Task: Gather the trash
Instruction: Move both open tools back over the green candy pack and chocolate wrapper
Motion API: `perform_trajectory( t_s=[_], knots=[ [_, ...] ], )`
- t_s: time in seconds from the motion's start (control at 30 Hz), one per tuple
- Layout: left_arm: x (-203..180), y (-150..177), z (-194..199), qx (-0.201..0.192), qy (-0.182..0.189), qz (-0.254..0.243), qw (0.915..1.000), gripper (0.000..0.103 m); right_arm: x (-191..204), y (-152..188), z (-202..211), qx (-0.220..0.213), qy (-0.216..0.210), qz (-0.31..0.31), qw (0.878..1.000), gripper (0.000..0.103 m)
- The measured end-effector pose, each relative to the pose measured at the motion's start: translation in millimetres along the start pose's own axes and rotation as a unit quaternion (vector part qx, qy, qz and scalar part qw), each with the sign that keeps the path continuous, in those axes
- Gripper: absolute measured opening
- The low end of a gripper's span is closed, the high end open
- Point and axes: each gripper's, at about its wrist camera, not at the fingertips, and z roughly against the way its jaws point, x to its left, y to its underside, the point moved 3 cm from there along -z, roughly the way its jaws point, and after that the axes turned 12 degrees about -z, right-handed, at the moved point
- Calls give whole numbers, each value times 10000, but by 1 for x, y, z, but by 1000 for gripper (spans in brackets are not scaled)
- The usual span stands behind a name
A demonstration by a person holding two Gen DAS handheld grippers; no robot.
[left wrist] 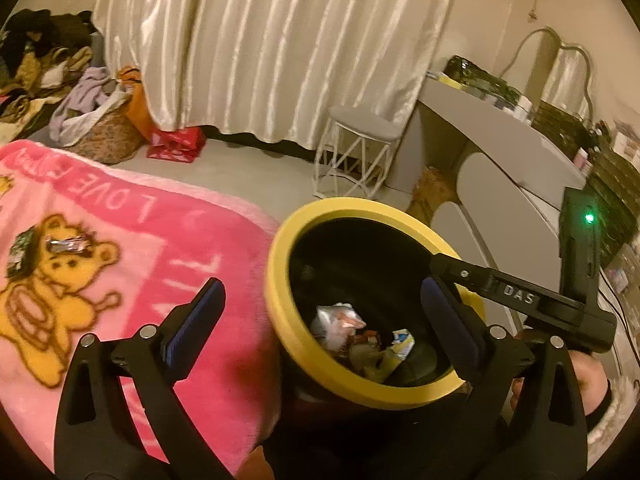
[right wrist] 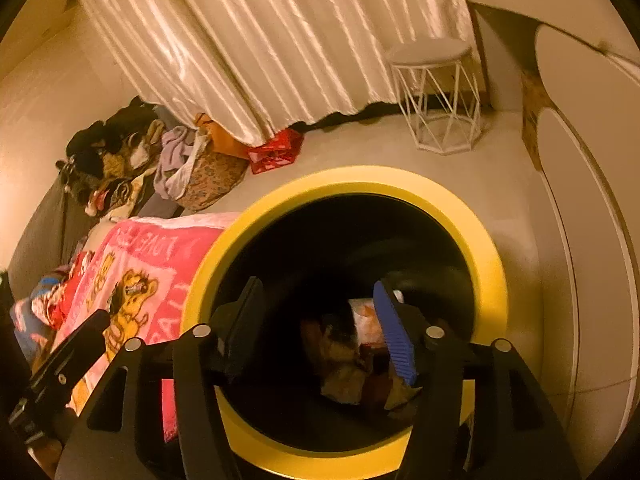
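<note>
Right claw (right wrist: 316, 320) hung over bin (right wrist: 492, 280), spread, empty, guess it just dropped something. Wrappers (right wrist: 360, 360) sat below it in bin. Left claw (left wrist: 320, 320) spread, empty too; two wrappers (left wrist: 68, 245) on blanket (left wrist: 168, 264), ahead-left.

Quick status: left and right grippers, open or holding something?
Left gripper: open, empty, beside the bin.
Right gripper: open, empty, over the bin.

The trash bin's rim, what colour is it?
Yellow. The trash bin has a yellow rim around a black inside, clearest in the right wrist view.
</note>
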Motion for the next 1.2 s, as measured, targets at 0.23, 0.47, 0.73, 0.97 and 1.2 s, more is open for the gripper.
perform_trajectory(
  t_s=[0.23,0.47,0.73,0.97,1.2],
  knots=[
    [34,6,18,-96,-376,292,9988,92,34,9,-1,-26,-173,516,9985,65],
    [73,10,43,-249,-924,417,9945,92,76,22,-10,130,-469,1032,9935,68],
    [135,26,68,-256,-1471,861,9850,92,130,43,-39,433,-644,1552,9848,68],
    [192,46,87,-205,-1883,1338,9727,92,180,63,-77,738,-715,2051,9733,68],
    [230,60,94,-116,-2127,1576,9643,92,225,78,-120,982,-777,2554,9587,68]
  ],
)
